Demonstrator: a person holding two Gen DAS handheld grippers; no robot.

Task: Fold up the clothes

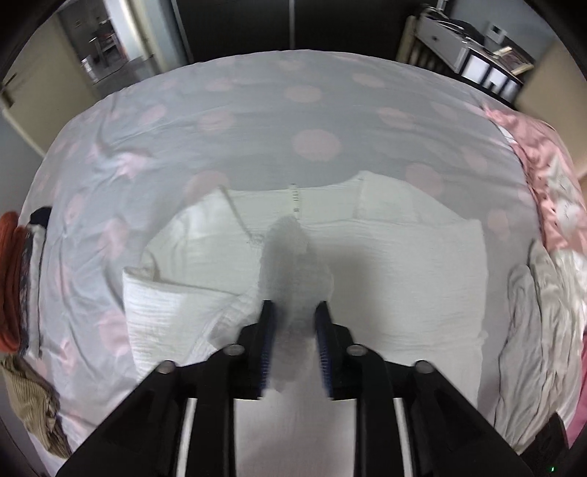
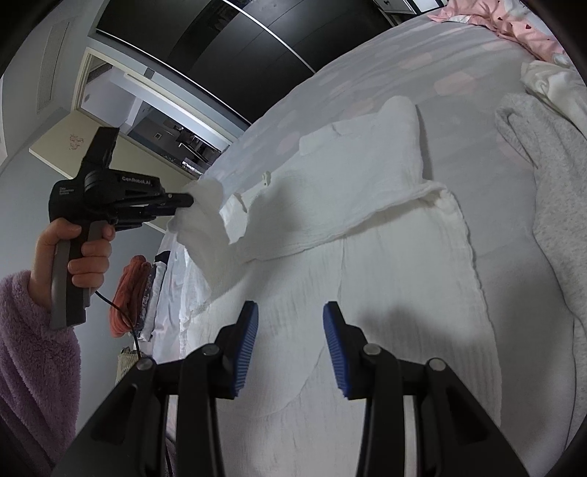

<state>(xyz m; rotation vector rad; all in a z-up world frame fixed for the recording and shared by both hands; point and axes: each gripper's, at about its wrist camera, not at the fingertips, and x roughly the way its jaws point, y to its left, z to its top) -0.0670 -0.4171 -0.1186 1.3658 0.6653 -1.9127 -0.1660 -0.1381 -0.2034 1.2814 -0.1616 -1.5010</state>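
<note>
A white crinkled shirt point(image 1: 385, 264) lies spread on the bed, collar at the far side; it also shows in the right wrist view point(image 2: 367, 220). My left gripper point(image 1: 295, 323) is shut on a blurred fold of the shirt's fabric and lifts it. In the right wrist view the left gripper point(image 2: 189, 201) holds that white fabric raised off the bed at the shirt's left edge. My right gripper point(image 2: 290, 330) is open and empty, hovering above the shirt's lower part.
The bed has a pale sheet with pink dots point(image 1: 315, 143). A grey garment point(image 2: 550, 183) and a pink patterned cloth point(image 1: 532, 146) lie to the right. Folded clothes, orange on top point(image 1: 14, 279), stack at the left edge. A dark wardrobe point(image 1: 293, 25) stands behind.
</note>
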